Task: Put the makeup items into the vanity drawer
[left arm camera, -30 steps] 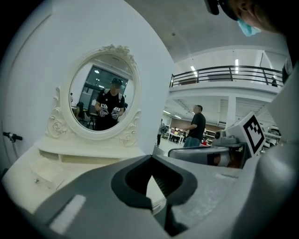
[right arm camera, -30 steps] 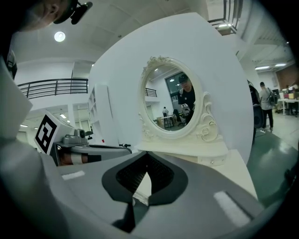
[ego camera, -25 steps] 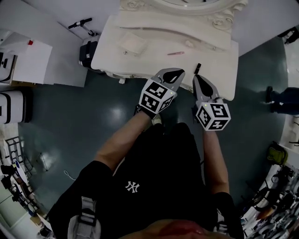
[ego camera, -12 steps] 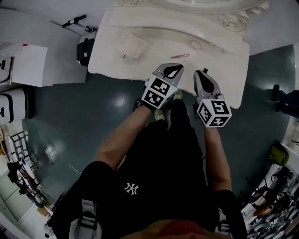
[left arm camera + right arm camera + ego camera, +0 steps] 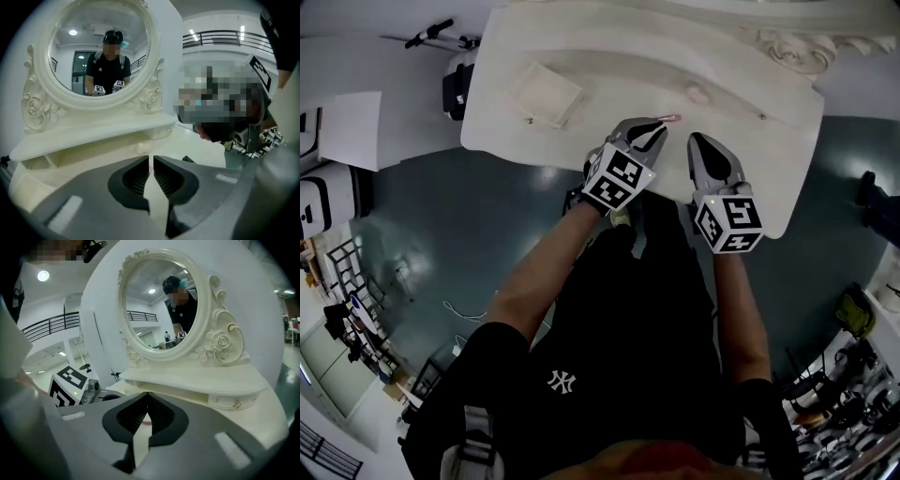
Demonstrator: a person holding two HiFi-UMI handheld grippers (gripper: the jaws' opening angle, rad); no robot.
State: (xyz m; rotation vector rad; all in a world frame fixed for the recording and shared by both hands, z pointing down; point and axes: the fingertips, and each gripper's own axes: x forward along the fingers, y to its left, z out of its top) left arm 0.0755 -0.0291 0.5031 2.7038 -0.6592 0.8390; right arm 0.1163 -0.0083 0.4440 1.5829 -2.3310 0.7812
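Note:
A thin pink makeup pencil (image 5: 671, 119) lies on the white vanity top (image 5: 769, 150), just past the tip of my left gripper (image 5: 659, 125). That gripper's jaws are shut with nothing between them (image 5: 151, 159). My right gripper (image 5: 696, 141) hovers beside it over the front of the top, also shut and empty (image 5: 146, 397). A small pale round item (image 5: 698, 93) rests under the raised shelf. A small black item (image 5: 188, 159) lies to the right of the left jaws. A little drawer with a knob (image 5: 236, 404) sits under the shelf.
A flat white square pad (image 5: 546, 94) lies at the left of the vanity top. The oval mirror (image 5: 161, 301) rises behind the shelf. A dark case (image 5: 456, 89) stands on the floor left of the vanity.
Both grippers have moved forward over the vanity top. The left tip now reaches the pink pencil, and the right gripper covers the small black item in the head view.

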